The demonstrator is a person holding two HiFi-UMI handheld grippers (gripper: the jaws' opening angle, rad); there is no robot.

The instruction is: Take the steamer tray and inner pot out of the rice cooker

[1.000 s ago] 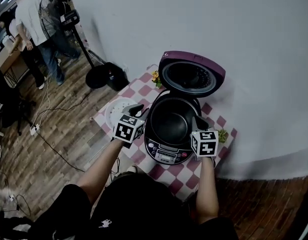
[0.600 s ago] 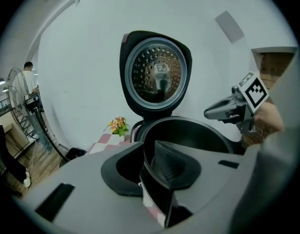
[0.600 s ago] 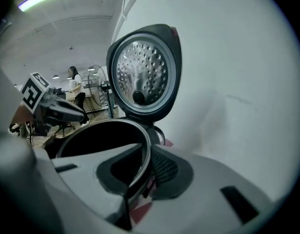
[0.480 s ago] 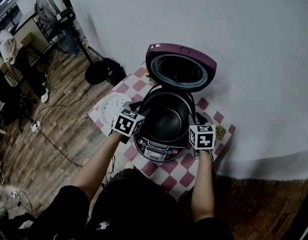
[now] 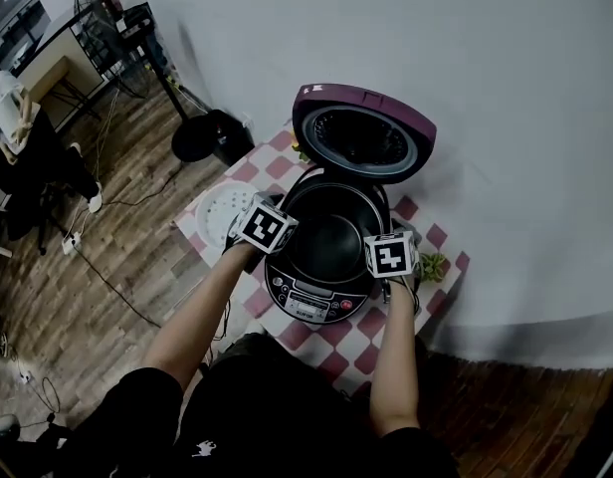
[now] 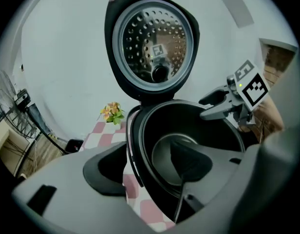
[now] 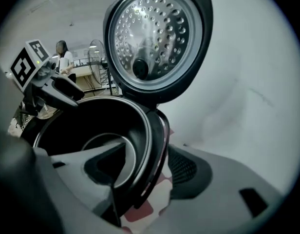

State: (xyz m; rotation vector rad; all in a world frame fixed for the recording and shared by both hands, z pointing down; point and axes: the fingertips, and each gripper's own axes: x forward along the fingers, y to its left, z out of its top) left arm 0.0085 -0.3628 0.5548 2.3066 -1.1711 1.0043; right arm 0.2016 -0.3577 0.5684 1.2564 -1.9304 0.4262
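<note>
On a checkered table by a white wall, the cooker stands open. The pot sits inside and the tray lies beside it. The left gripper and right gripper have just been opening. Their spread jaws straddle opposite sides of the pot's rim, unclamped, likely for a balanced lift.

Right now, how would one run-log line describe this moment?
steamer tray: on table | inner pot: in cooker | left gripper: jaws just opened, astride rim | right gripper: same
</note>
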